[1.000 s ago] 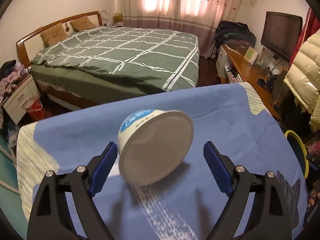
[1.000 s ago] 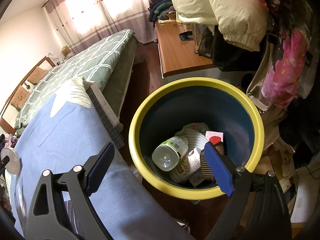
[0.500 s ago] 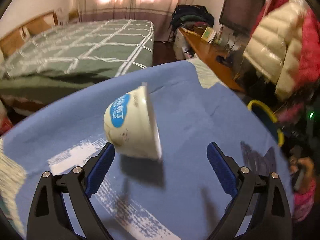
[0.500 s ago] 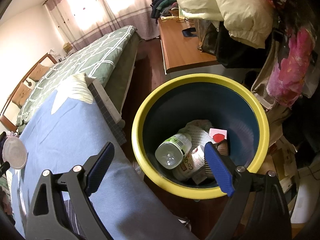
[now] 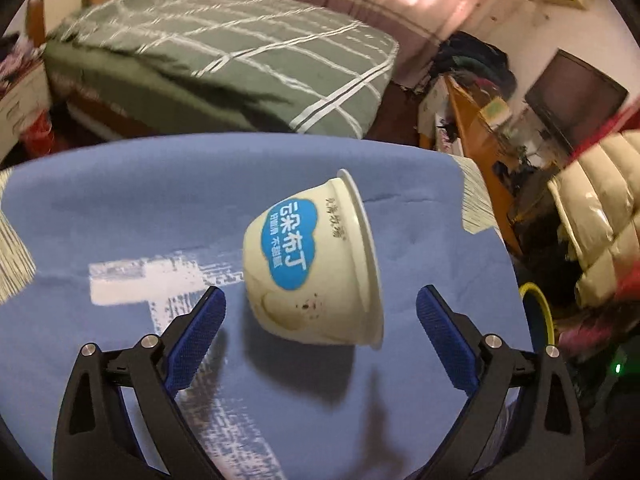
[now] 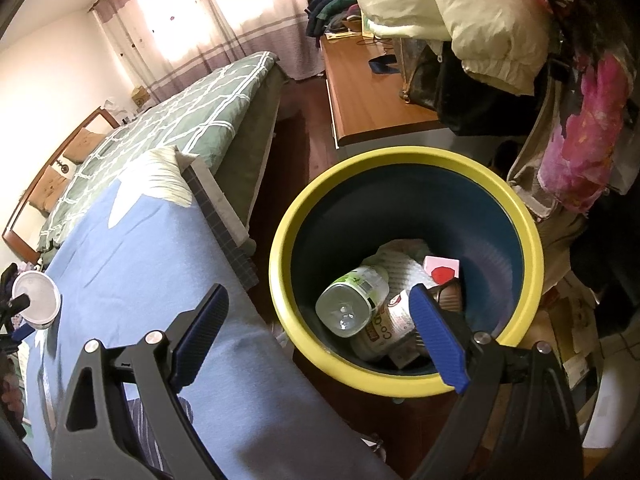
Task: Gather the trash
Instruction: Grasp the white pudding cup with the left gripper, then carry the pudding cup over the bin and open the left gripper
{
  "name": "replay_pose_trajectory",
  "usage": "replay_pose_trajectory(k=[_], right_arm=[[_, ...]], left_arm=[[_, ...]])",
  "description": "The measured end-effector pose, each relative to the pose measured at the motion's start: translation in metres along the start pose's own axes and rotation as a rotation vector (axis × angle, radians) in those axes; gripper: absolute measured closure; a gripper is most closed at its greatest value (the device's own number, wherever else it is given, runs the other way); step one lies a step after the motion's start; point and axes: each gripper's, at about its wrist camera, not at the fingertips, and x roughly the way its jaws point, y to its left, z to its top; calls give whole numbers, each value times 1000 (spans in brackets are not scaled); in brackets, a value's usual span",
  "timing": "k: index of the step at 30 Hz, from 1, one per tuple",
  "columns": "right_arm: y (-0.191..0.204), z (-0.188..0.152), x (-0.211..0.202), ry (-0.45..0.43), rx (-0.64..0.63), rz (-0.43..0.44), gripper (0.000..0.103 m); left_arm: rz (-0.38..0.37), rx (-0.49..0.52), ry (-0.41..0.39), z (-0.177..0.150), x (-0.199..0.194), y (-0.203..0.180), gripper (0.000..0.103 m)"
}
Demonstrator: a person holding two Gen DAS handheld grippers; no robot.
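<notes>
My left gripper [image 5: 320,320]: jaws closing around tipped pudding cup [image 5: 316,264], pads not touching | my right gripper [image 6: 320,336]: jaws released, empty, over yellow-rimmed bin [image 6: 404,380]

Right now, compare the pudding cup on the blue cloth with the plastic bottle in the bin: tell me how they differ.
The pudding cup lies tipped on the blue cloth, not yet collected; the plastic bottle already lies in the bin among other trash. The cup is cream, opaque, with a blue cloud label; the bottle is clear with a green-and-white label. The cup flares to a wide rim; the bottle is cylindrical. Both lie on their sides.
</notes>
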Motion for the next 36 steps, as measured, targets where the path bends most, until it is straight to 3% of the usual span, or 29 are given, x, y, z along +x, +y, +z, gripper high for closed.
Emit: replay_pose_trajectory(k=[1,3,4,10,14,23,29,36], right_arm=[[0,0,0,0,-1,2,16],[1,-1,-1,-1,-3,9,16],[0,-1,-2,-1,-3,12,16],[-2,-6,-11,3,-2,68,16],[-6,-7,-22,-5,-13,98,16],[-48,-4,-64,-70,-35,91,16],[-84,0,-85,-116,-41,42,16],[-123,-7,-98,-143,-40,-32,16]], left_arm=[[17,2,3,-1,4,-1,24],[45,0,7,-2,11,-4,47],[52,-3,7,-3,13,-5,49],[149,99,-105,-14,-10,-33,50],[167,200,-159,-31,-34,-73,50],[74,389,-154,-78,-46,-189,50],[-19,535,-122,-110,-25,-290,50],[-98,631,-60,-140,22,-388,50]])
